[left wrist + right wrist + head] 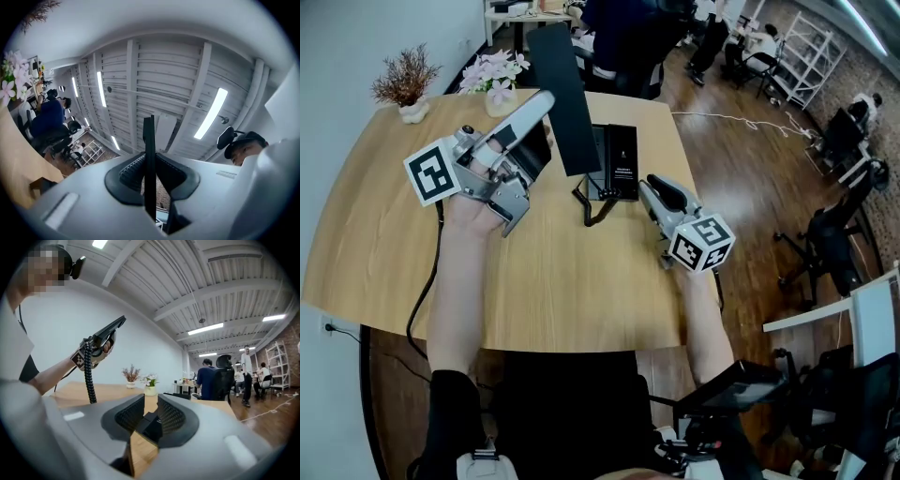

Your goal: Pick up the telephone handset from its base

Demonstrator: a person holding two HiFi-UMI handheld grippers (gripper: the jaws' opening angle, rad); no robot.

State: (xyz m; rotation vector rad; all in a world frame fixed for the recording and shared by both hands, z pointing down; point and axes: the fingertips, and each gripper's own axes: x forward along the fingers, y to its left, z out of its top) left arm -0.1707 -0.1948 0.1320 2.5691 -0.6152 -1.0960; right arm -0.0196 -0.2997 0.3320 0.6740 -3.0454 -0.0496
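Your left gripper [539,117] is clenching its fingers on the black telephone handset [567,103], holding it well above its base [619,159] on the tabletop [394,244]. Your right gripper [654,187] is hovering beside the base, fingers apart and empty. The lift is looking essentially done.

We count one bench [581,300] carrying one telephone base [619,159]. There is one handset [565,98], and one coiled cord [87,376] hangs from it. We count two tongs, the left tongs [546,101] and the right tongs [649,186], and two marker cubes [431,172], one to each. There are two potted plants: one dried sprig [405,82] and one bunch of pink flowers [494,73]. In the room beyond we make out one white shelf rack [802,52]. We cannot count the office chairs and people there with any certainty.
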